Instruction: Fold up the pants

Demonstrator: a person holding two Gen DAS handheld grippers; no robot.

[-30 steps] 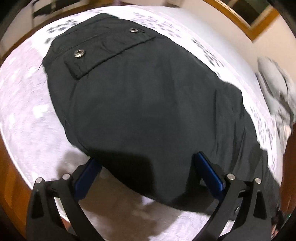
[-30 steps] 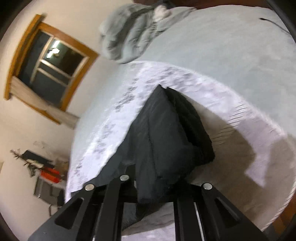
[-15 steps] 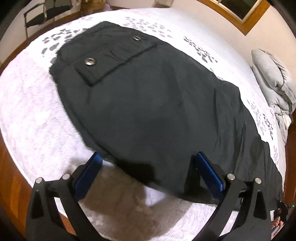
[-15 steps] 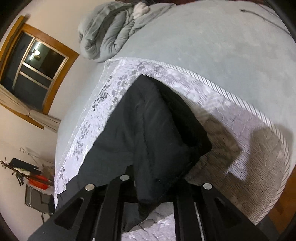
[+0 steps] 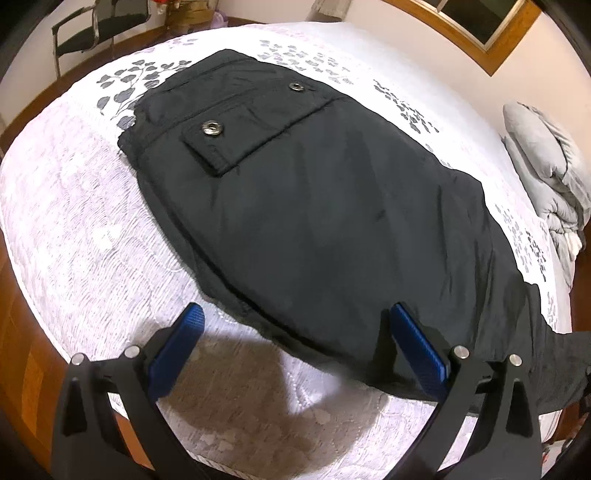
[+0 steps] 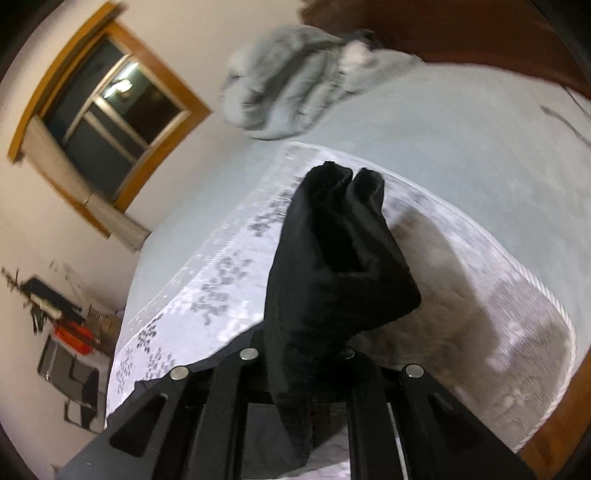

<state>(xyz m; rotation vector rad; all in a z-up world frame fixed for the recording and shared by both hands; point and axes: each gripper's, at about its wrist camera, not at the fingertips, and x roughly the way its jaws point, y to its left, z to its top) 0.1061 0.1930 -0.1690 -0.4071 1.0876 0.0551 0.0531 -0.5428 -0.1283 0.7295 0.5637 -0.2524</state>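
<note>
Nearest to me, my left claw stands released, its two blue pads spread wide and nothing between them. One pad hangs over the bare white quilt, the other over the near hem of the black pants; I cannot tell whether either touches the cloth. Its shadow falls on the quilt by the bed's near edge.

My right claw is clenched on a bunch of the pants — the dark fabric rises from between the shut fingers and stands up in front of the lens, ending in two rounded folds, lifted clear of the bed.

Beyond the left claw the pants lie flat on the quilt, running lengthwise along the bed. A flapped pocket with two metal snaps sits at their far end, toward the bed's far left corner. The other end trails off to the right edge of the left wrist view.

Farther on, the quilt's grey leaf print borders the pants on the far side. A crumpled grey blanket lies at the bed's far right end. Past the bed, a wood-framed window sits in the wall and a chair stands on the floor — the right wrist view is blurred.
</note>
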